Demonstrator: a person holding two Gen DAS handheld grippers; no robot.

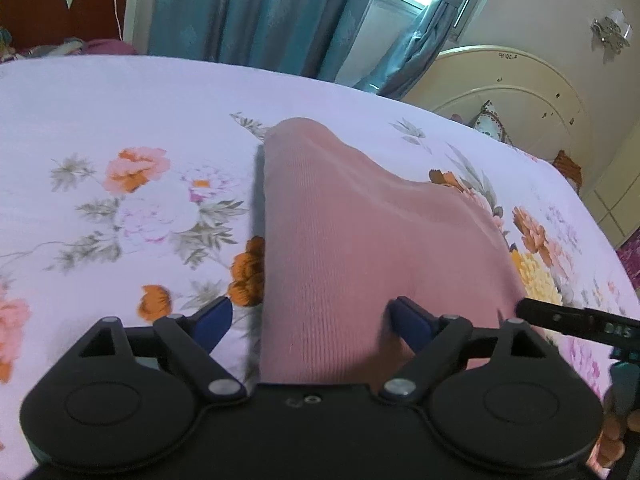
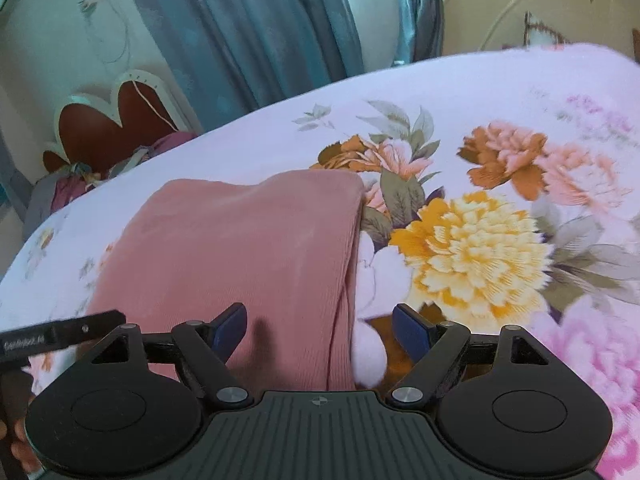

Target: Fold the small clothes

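Item: pink garment (image 1: 360, 240), ribbed knit, lying on the floral bedsheet (image 1: 120, 120). It looks already folded over; a doubled edge runs down its right side in the right wrist view. Near end reaches under both grippers.

Left gripper (image 1: 310, 320): fingers (image 1: 216, 316) spread wide, nothing held. One blue finger sits over bare sheet, the other over the cloth, so they straddle the garment's left edge.

Right gripper (image 2: 320, 326): fingers (image 2: 232, 326) likewise wide, nothing gripped. They straddle the right edge, one over cloth, one over sheet.

Step in hand, as I judge it: the fold has been laid down and let go; next is likely a fresh hold on the near corners. To do it well I should come down on both corners evenly, pinch all layers together, keep the edges square, and lift both sides at the same pace so the cloth does not skew.

Writing: white lettering on the black bar (image 2: 60, 336) of the other gripper, seen at each frame's edge; too blurred to read with confidence.
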